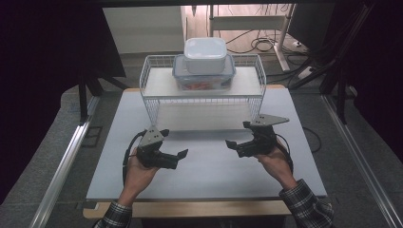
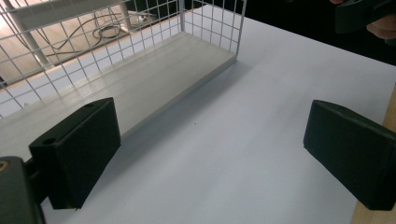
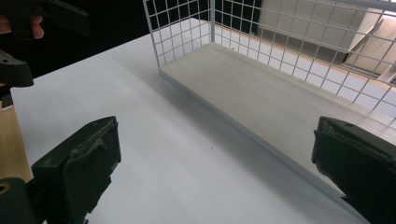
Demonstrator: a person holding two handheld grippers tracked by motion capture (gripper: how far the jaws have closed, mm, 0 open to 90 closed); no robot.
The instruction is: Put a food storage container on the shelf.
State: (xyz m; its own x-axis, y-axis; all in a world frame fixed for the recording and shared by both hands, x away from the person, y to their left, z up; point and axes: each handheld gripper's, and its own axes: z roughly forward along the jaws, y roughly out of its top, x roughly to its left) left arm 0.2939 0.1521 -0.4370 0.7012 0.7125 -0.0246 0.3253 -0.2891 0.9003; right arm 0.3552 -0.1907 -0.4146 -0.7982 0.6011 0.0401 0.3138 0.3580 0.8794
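Two boxes sit stacked on the top shelf of a wire rack (image 1: 204,90): a white tub (image 1: 205,55) resting on a clear lidded box (image 1: 204,73) with something red inside. Stacking them probably saves shelf space and leaves the lower board free. Both are well apart from the tools. The left gripper (image 1: 177,159) and right gripper (image 1: 236,143) hang low over the table (image 1: 204,166), jaws spread wide and holding nothing, angled toward each other, seemingly ready to reach forward. Around the pale tabletop lie grey floor, cables (image 1: 259,43) and dark surroundings.
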